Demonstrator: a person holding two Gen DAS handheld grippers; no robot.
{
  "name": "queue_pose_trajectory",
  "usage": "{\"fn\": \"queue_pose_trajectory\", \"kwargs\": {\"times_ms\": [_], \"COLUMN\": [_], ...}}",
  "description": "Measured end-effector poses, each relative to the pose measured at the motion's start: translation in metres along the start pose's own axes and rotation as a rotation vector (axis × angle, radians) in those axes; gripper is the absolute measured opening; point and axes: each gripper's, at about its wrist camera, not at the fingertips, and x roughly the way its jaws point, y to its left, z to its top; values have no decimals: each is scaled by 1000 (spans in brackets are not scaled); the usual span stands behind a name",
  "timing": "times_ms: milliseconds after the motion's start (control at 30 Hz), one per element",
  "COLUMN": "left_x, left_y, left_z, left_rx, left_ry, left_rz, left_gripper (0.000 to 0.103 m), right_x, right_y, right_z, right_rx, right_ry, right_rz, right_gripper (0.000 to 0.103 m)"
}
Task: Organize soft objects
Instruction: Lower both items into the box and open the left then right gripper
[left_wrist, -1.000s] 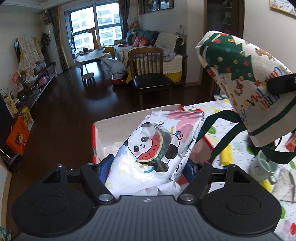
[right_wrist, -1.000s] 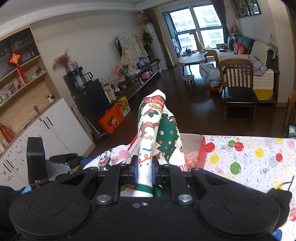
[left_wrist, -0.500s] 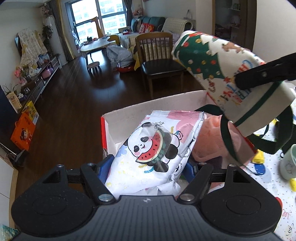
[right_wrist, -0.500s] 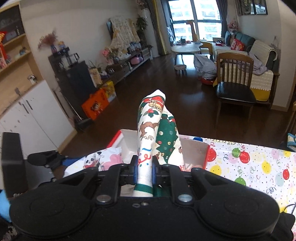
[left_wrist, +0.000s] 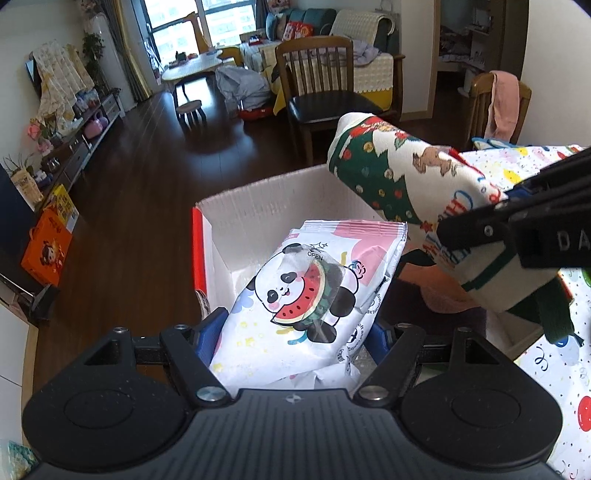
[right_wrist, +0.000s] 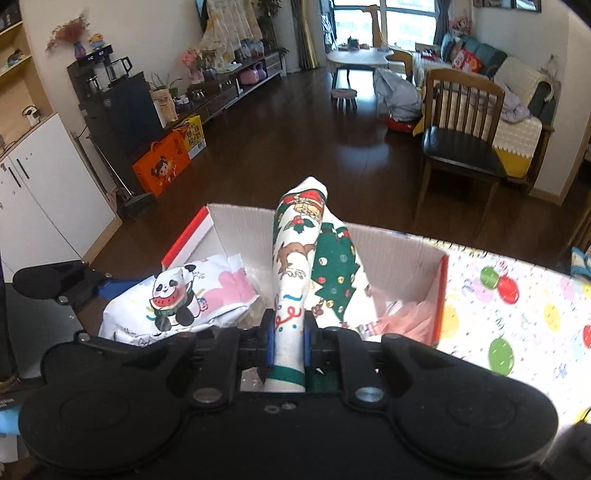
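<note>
Both grippers hold soft, light goods: the left gripper clamps the wipes pack across its width, the right gripper pinches the limp Christmas bag near its hem.

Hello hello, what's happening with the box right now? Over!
Left tongs gripping panda pack. Right tongs shut on Christmas bag. Both over white box. Pink cloth already inside.

Far ahead of the tongs, a wooden chair with a dark seat is seen on the dark wood floor. To the left, an orange gift box is set beside a dark cabinet.
</note>
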Motion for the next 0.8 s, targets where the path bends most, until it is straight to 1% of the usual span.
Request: {"fn": "queue_pose_trajectory", "kwargs": {"times_ms": [100, 200, 333, 533, 600, 700, 800], "left_x": [7, 13, 20, 25, 24, 19, 13], "left_y": [0, -3, -8, -6, -7, -10, -13], "left_z": [-2, -2, -4, -6, -5, -3, -4], "left_rx": [0, 21, 50, 68, 76, 99, 122], "left_ry": [20, 27, 57, 108, 107, 103, 96], "left_rz": [-8, -21, -37, -95, -113, -141, -156], "left_gripper": [75, 75, 75, 76, 76, 79, 80], "right_x": [11, 22, 33, 45, 49, 55, 58], "right_y": [-1, -7, -12, -18, -22, -23, -25], "right_z": [-3, -4, -7, -12, -14, -17, -19], "right_rx": [19, 64, 98, 139, 157, 169, 180], "right_ry": [23, 43, 68, 102, 111, 125, 131], "right_rz": [-5, 7, 7, 10, 17, 20, 26], "right_gripper": [13, 13, 13, 15, 17, 19, 24]}}
